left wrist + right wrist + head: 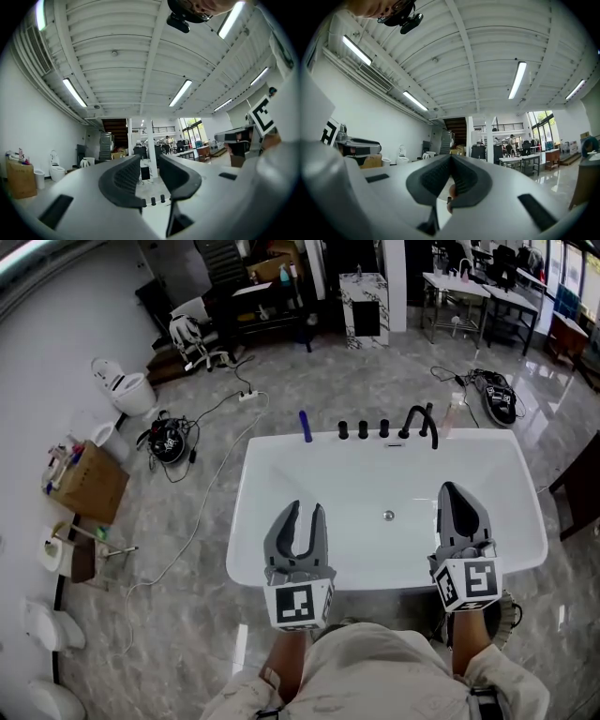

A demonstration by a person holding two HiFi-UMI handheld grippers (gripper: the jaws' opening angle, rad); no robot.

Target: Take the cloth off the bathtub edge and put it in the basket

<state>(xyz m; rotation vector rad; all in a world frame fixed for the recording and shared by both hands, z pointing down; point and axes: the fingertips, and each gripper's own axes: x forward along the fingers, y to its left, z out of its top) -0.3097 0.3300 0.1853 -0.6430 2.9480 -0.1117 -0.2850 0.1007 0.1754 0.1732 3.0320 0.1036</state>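
Note:
The white bathtub lies right below me. No cloth shows on its rim in any view, and I cannot make out a basket. My left gripper hovers over the tub's near edge on the left. It is open, with a clear gap between the jaws and nothing in it. In the left gripper view the left gripper points across the tub at the black taps. My right gripper hangs over the near edge on the right, shut and empty. In the right gripper view the right gripper has its tips together.
Black taps and a spout line the tub's far rim, with a purple item and a pink bottle. A cardboard box, a toilet and cables lie left. A black bag sits far right.

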